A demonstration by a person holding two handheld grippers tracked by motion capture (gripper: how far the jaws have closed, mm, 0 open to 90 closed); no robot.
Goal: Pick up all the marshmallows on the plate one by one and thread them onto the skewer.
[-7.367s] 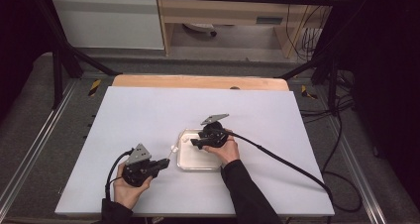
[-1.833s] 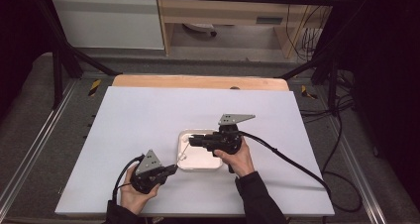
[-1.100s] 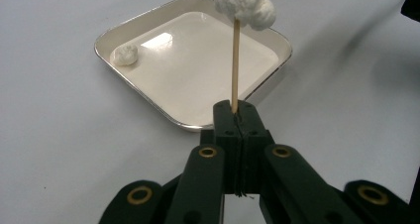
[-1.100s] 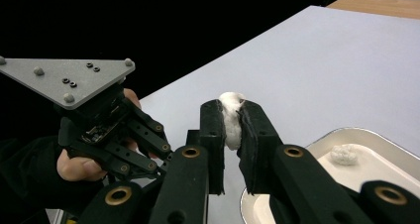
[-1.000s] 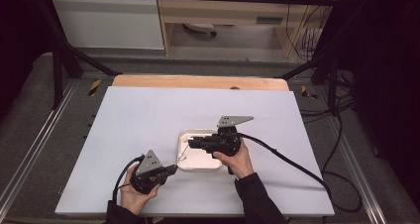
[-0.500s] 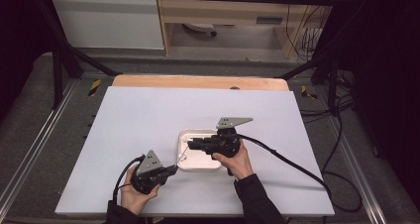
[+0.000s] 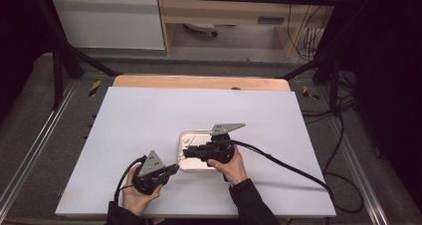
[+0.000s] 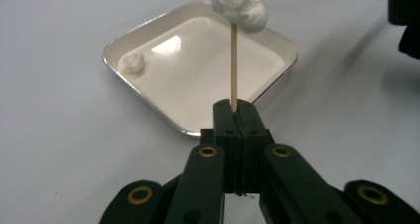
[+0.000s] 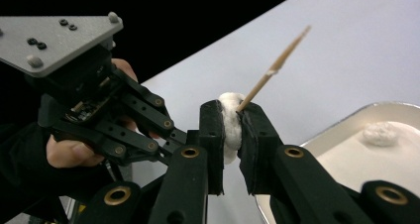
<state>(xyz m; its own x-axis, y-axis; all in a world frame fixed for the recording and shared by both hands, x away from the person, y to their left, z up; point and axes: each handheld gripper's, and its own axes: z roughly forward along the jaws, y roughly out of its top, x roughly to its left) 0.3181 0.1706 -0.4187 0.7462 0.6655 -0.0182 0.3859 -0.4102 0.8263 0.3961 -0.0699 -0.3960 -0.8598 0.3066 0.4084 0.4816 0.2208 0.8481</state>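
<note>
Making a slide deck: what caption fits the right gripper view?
Right gripper squeezes a white marshmallow threaded on a wooden skewer.

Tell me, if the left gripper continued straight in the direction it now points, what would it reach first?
Probably the right gripper. The left gripper holds a wooden skewer pointing over the white tray, and the marshmallows on it are already clamped by the right gripper. Depth is uncertain.

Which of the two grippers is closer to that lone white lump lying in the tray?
The right gripper. It hangs over the tray, just beside the lone lump. The left gripper sits outside the tray's near-left edge, holding the skewer.
</note>
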